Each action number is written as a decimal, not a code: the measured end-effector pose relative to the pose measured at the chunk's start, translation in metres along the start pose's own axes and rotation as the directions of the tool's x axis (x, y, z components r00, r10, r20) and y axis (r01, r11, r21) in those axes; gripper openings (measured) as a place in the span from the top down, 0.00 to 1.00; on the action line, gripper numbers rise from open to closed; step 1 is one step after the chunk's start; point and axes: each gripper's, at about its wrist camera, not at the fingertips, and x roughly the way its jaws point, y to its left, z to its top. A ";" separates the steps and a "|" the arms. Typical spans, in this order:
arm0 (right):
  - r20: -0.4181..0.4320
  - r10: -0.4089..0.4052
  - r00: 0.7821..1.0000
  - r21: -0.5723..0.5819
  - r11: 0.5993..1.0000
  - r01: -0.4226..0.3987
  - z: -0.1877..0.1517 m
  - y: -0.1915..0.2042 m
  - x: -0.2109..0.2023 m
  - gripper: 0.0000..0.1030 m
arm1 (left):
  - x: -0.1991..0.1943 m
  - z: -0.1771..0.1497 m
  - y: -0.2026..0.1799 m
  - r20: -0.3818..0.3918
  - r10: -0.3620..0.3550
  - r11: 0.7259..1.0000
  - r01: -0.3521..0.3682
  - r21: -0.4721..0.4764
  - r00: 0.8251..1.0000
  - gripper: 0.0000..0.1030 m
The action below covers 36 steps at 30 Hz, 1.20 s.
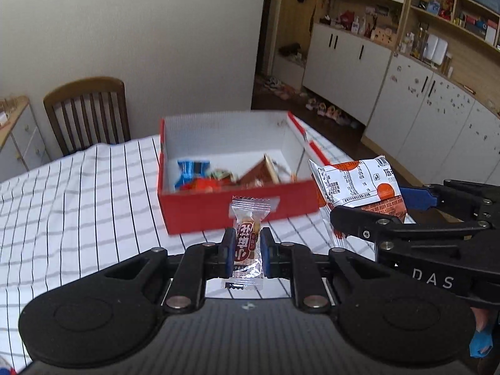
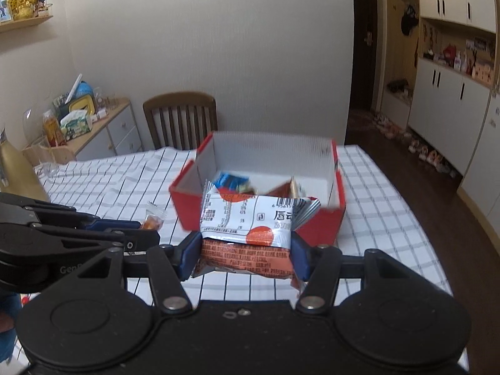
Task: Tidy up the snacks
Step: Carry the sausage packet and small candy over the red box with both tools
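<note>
A red cardboard box with white inner walls stands on the checked tablecloth and holds several wrapped snacks. My left gripper is shut on a small clear-and-brown candy packet, held upright just in front of the box. My right gripper is shut on a white and orange snack bag, held near the box's front wall. The right gripper and its bag show at the right of the left wrist view. The left gripper shows at the left of the right wrist view.
A wooden chair stands behind the table. A low cabinet with clutter is at the left. White cupboards and shoes on the dark floor are at the right. The table edge runs along the right.
</note>
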 end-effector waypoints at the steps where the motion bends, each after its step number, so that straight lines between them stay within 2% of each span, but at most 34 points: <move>1: 0.009 -0.001 1.000 -0.007 1.000 0.001 0.003 -0.001 0.001 0.44 | 0.001 0.004 0.000 0.008 0.004 1.000 -0.004 0.001 1.000 0.84; 16: 0.081 -0.006 0.997 -0.056 0.998 0.010 0.056 -0.017 0.029 0.44 | 0.032 0.073 0.002 0.091 0.062 0.998 -0.063 0.011 0.994 0.84; 25: 0.067 -0.015 0.998 -0.060 0.998 0.019 0.075 -0.031 0.060 0.44 | 0.069 0.100 0.004 0.065 0.100 0.995 -0.100 0.007 0.993 0.84; 36: -0.011 -0.036 0.999 -0.078 0.996 0.035 0.086 -0.043 0.117 0.44 | 0.130 0.120 0.010 -0.019 0.161 0.987 -0.160 0.008 0.987 0.84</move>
